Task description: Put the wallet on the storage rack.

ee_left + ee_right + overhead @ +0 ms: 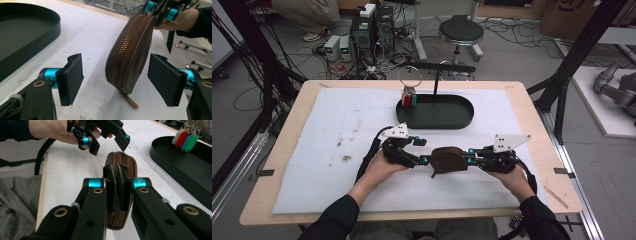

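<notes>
**Nearly there: pouch clamped, zip untouched**

Right gripper pinches the brown pouch upright above the white mat. Left gripper gapes around its far end, gripping nothing. Zip pull dangles, unopened; tray sits beyond.

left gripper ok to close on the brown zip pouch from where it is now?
Probably yes. The left gripper has its jaws open on either side of the brown zip pouch, nothing between pads and pouch. The right gripper holds the pouch upright by its far edge, clear of that end.
</notes>
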